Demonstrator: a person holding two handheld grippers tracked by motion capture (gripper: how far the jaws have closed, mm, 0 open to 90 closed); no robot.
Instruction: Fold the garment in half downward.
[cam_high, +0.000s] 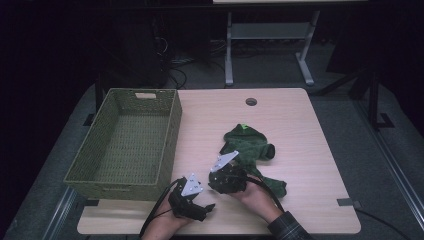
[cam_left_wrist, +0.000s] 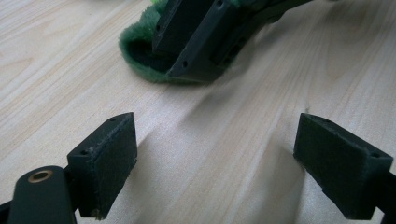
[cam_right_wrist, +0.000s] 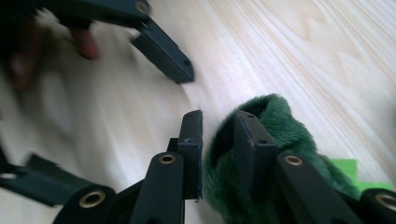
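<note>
A green fleece garment (cam_high: 250, 149) lies crumpled on the wooden table (cam_high: 300, 115), right of centre. My right gripper (cam_high: 216, 184) is down at the garment's near left edge. In the right gripper view, my right gripper (cam_right_wrist: 219, 140) has its jaws close together, pinching a fold of the fleece (cam_right_wrist: 285, 126) between the pads. My left gripper (cam_high: 209, 206) rests near the table's front edge, just left of the right one. In the left gripper view, my left gripper (cam_left_wrist: 215, 158) stands wide open over bare wood, facing the right gripper's jaws on the green fleece edge (cam_left_wrist: 140, 58).
A large olive wicker basket (cam_high: 172, 135) with nothing inside stands on the table's left half. A round cable hole (cam_high: 251, 101) sits near the far edge. Beyond the table are a desk frame (cam_high: 229, 50) and cables on the floor.
</note>
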